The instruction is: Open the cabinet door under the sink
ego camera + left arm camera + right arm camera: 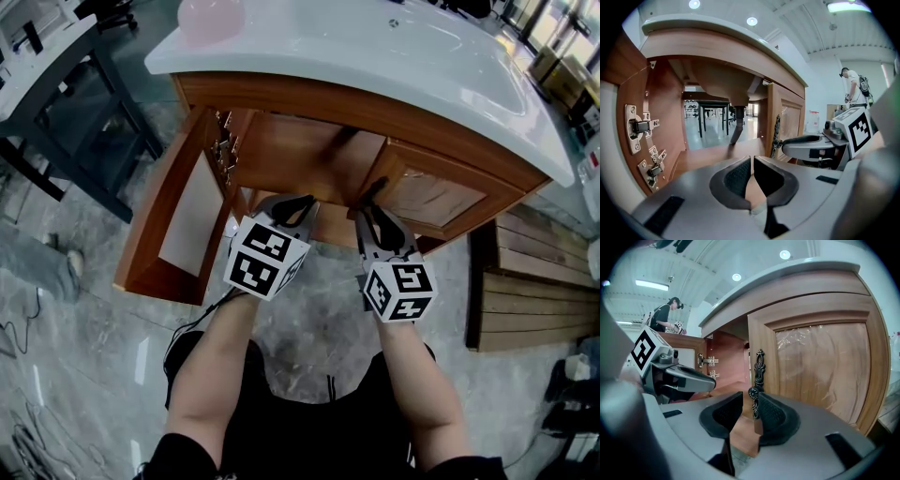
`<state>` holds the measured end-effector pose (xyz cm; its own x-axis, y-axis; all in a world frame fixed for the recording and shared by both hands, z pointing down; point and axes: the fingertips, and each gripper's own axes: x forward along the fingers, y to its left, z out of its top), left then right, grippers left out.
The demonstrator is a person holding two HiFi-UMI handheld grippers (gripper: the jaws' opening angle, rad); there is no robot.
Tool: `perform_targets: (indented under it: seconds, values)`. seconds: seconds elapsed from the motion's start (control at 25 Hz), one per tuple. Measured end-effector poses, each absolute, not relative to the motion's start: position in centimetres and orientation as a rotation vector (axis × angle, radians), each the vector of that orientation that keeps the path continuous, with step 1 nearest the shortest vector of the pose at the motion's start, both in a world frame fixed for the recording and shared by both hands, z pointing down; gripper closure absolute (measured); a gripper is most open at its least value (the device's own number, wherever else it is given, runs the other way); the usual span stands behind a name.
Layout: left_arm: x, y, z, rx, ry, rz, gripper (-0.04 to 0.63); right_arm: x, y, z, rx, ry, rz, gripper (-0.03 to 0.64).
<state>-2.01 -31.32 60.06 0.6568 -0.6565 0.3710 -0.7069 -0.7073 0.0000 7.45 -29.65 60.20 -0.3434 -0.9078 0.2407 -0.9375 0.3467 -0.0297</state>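
Observation:
The wooden cabinet under the white sink top [375, 56] has its left door [183, 216] swung wide open, its hinges [637, 129] bare on the inside. The right door [820, 371] stands slightly ajar and carries a dark ornate handle [757, 376]. My right gripper [749, 411] is open at that door's edge; the handle's knob sits between its pads, close to the right one. My left gripper [752, 173] is shut on nothing and points into the open left half of the cabinet. In the head view both grippers [291, 208] [372, 202] hover side by side at the cabinet's front.
A drain pipe [738, 126] hangs inside the cabinet. A dark table [56, 103] stands to the left, and a wooden pallet [534, 281] lies on the floor to the right. A pink object [211, 19] rests on the countertop. A person [853, 89] stands far off.

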Motion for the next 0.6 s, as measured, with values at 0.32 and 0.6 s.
perform_targets:
  seconds: [0.32, 0.6]
  values:
    - [-1.7, -31.6, 60.2, 2.744, -1.117, 0.526, 0.561, 7.5, -30.8, 59.7, 1.723, -2.412, 0.191, 0.485]
    - [-1.1, -31.4, 59.7, 2.792, -1.083, 0.547, 0.56, 7.1, -31.5, 59.6, 1.766, -2.351, 0.114, 0.523]
